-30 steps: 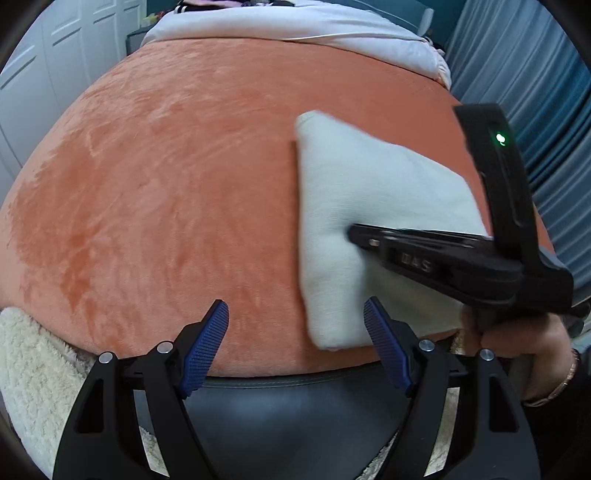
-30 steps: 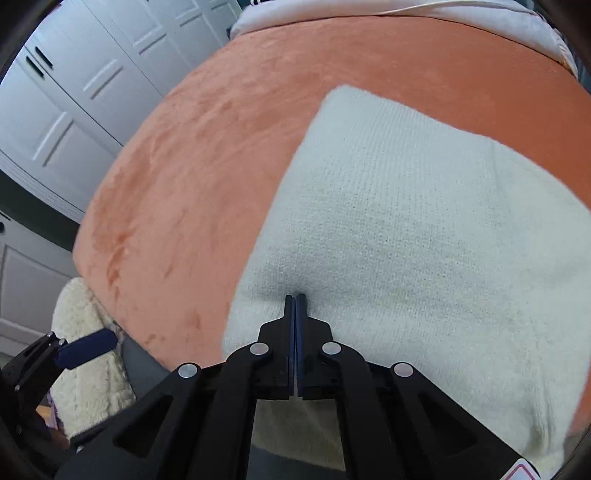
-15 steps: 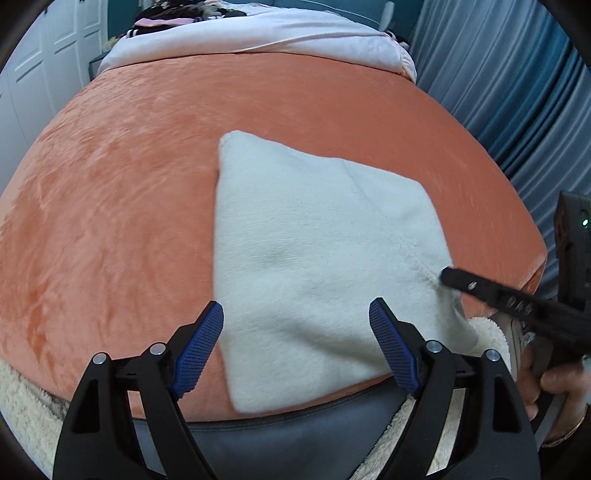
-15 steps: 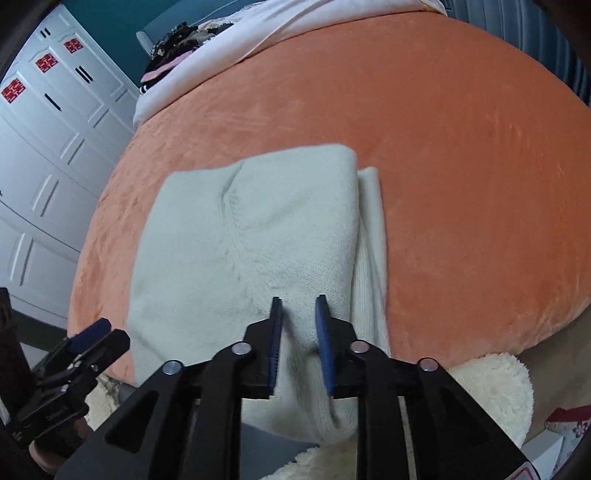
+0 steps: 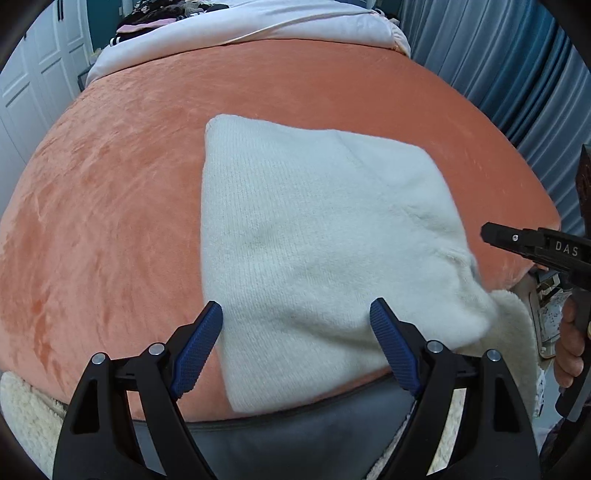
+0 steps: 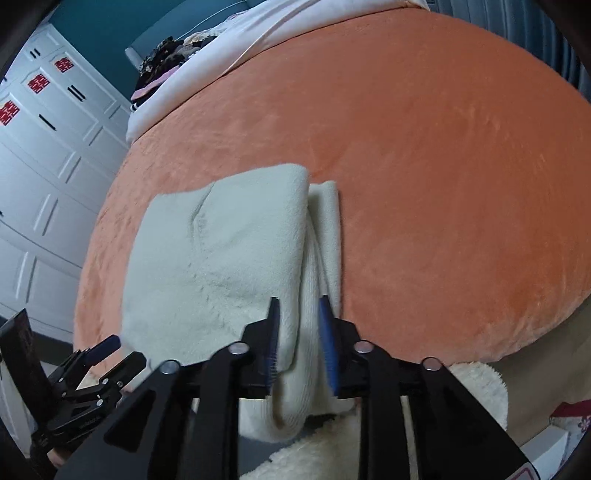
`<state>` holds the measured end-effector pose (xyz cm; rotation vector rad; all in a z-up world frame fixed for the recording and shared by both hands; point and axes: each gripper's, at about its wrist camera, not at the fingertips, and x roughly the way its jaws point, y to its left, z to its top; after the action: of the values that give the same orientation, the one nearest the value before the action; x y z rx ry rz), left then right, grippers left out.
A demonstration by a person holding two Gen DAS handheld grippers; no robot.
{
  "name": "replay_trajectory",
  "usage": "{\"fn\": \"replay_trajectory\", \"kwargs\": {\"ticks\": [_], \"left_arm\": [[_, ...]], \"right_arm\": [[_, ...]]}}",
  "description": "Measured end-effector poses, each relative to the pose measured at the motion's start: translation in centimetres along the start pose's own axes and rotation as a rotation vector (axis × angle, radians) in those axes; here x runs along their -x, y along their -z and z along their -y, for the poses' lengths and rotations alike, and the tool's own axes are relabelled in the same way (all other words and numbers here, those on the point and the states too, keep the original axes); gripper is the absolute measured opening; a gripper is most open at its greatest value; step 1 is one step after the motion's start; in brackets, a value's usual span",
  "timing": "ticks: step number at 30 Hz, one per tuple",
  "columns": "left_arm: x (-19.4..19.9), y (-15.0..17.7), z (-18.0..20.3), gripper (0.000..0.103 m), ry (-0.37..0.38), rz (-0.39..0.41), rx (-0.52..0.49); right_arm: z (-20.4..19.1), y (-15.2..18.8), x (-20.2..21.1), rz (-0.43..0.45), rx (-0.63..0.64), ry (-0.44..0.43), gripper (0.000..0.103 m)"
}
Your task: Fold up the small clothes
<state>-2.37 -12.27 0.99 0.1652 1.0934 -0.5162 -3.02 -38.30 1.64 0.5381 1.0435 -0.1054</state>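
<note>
A cream knitted garment [image 5: 314, 236] lies folded on the orange blanket [image 5: 110, 206], its near edge hanging over the bed's front. My left gripper [image 5: 295, 343] is open and empty, its jaws wide apart just above the garment's near edge. My right gripper [image 6: 298, 343] is partly open, its blue pads either side of the garment's [image 6: 221, 251] near right fold without pinching it. In the left wrist view the right gripper [image 5: 491, 230] shows at the right edge, beside the garment's right corner. The left gripper [image 6: 107, 345] shows at the lower left of the right wrist view.
A white sheet [image 5: 240, 26] and dark clothes [image 6: 162, 62] lie at the bed's far end. White wardrobe doors [image 6: 44, 155] stand on the left, blue curtains [image 5: 517, 74] on the right. A cream fleecy rug [image 6: 472, 391] lies below the bed's front edge.
My right gripper opened, let go of the garment and drew back to its right corner. The left gripper swung right, over the garment's near edge.
</note>
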Motion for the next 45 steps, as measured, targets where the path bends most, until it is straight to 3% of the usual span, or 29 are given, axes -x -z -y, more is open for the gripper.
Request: {"fn": "replay_trajectory", "kwargs": {"ticks": [1, 3, 5, 6, 7, 10, 11, 13, 14, 15, 18, 21, 24, 27, 29, 30, 34, 37, 39, 41, 43, 45], "left_arm": [[-0.1, 0.4, 0.2, 0.08, 0.001, -0.017, -0.012], [-0.8, 1.3, 0.7, 0.08, -0.021, -0.046, -0.056], [-1.6, 1.9, 1.3, 0.08, -0.07, -0.071, -0.103], [-2.1, 2.1, 1.3, 0.079, -0.089, -0.09, -0.116], [-2.4, 2.2, 1.1, 0.079, -0.09, -0.1, -0.104], [-3.7, 2.4, -0.5, 0.075, -0.04, -0.17, -0.015], [-4.1, 2.6, -1.0, 0.075, -0.016, -0.188, 0.012], [-4.7, 2.9, -1.0, 0.075, -0.029, -0.206, 0.006], [-4.9, 3.1, -0.6, 0.075, -0.039, -0.205, -0.016], [-4.9, 3.3, -0.3, 0.075, -0.049, -0.202, -0.035], [-3.7, 3.2, 0.2, 0.075, -0.053, -0.177, -0.052], [-0.7, 2.7, 0.6, 0.073, -0.029, -0.091, -0.063], [1.9, 1.7, 1.2, 0.079, -0.022, 0.015, -0.06], [1.4, 0.2, 1.4, 0.079, -0.015, 0.028, -0.029], [-0.2, -1.0, 1.4, 0.079, -0.019, 0.001, -0.008], [-0.9, -1.5, 1.3, 0.079, -0.044, -0.006, -0.001], [-1.7, -2.6, 0.8, 0.079, -0.071, -0.004, 0.015], [-1.7, -2.7, 0.8, 0.079, -0.068, -0.007, 0.025], [-1.4, -2.7, 1.1, 0.079, -0.071, -0.008, 0.022], [-1.4, -3.0, 0.6, 0.079, -0.067, -0.009, 0.025], [-1.1, -3.0, 0.7, 0.081, -0.055, -0.006, 0.045], [-1.2, -3.2, 0.6, 0.084, -0.054, -0.007, 0.064]], "right_arm": [[-0.3, 0.3, -0.2, -0.007, 0.014, -0.016, 0.048], [-1.1, 1.0, -1.3, -0.033, 0.036, -0.054, 0.048], [-2.1, 1.5, -3.2, -0.067, 0.058, -0.045, 0.041], [-2.7, 1.5, -3.7, -0.064, 0.086, -0.013, 0.02], [-3.1, 1.2, -3.5, -0.052, 0.108, -0.016, 0.017], [-2.8, -0.3, 0.1, 0.074, 0.076, -0.075, 0.015], [-2.2, -0.8, 0.5, 0.083, 0.068, -0.079, 0.015], [-0.9, -0.5, -1.7, 0.011, 0.07, -0.029, 0.015], [-0.4, 0.3, -4.0, -0.059, 0.095, 0.019, 0.016], [-0.2, 1.1, -5.1, -0.062, 0.111, 0.028, 0.016], [-0.6, 0.7, -3.5, -0.032, 0.084, -0.001, 0.02], [-1.7, 0.3, -0.2, 0.05, 0.072, 0.017, 0.024], [-3.0, 0.1, 2.5, 0.132, 0.106, 0.032, 0.026], [-3.3, 0.3, -0.2, 0.058, 0.135, 0.039, 0.024], [-2.8, 0.9, -4.1, -0.034, 0.161, 0.109, 0.018], [-2.9, 1.1, -4.5, -0.027, 0.173, 0.123, 0.018], [-4.9, 0.4, -1.4, 0.044, 0.192, 0.14, 0.021], [-3.9, 0.6, -3.6, -0.026, 0.177, 0.166, 0.024], [-3.9, 1.0, -3.6, -0.018, 0.176, 0.166, 0.024], [-4.0, 0.6, -2.1, 0.013, 0.146, 0.132, 0.036], [-3.7, 0.1, -0.8, 0.057, 0.092, 0.087, 0.059], [-2.6, -0.3, -0.2, 0.091, 0.039, 0.064, 0.068]]}}
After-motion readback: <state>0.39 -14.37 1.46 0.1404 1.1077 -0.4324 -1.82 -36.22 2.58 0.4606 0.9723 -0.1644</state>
